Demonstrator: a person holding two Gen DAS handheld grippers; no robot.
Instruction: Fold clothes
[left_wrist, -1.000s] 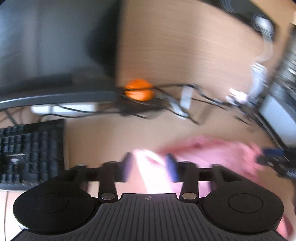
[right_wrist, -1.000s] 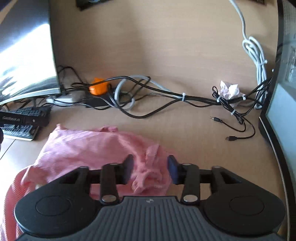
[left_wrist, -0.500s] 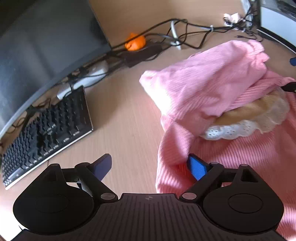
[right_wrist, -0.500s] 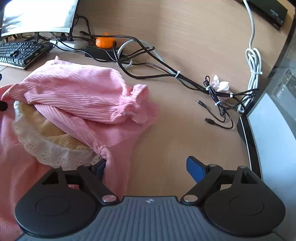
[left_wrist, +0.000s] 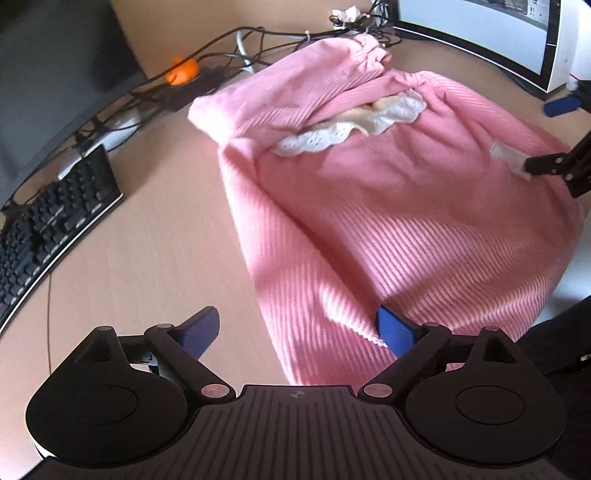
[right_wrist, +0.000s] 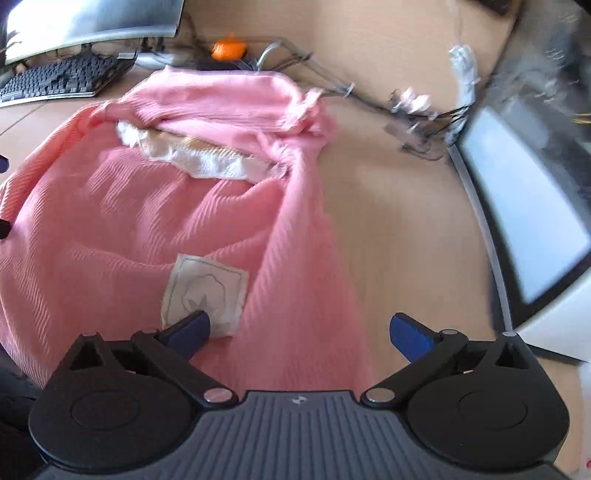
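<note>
the pink ribbed knit garment (left_wrist: 388, 192) with white lace trim lies spread on the light wooden desk (left_wrist: 147, 258). left gripper (left_wrist: 299, 328) and right gripper (right_wrist: 299, 332) both gape, released, at its near hem. a shallow pinch risks catching one layer only, dragging the fold crooked.

Both pictures are bright and lit by warm daylight. Stripes of light and shadow are seen on the pink cloth (left_wrist: 388, 206). The right wrist view is smeared by motion blur, most at the cables (right_wrist: 413, 107). Edges are bent by the fisheye lens.
</note>
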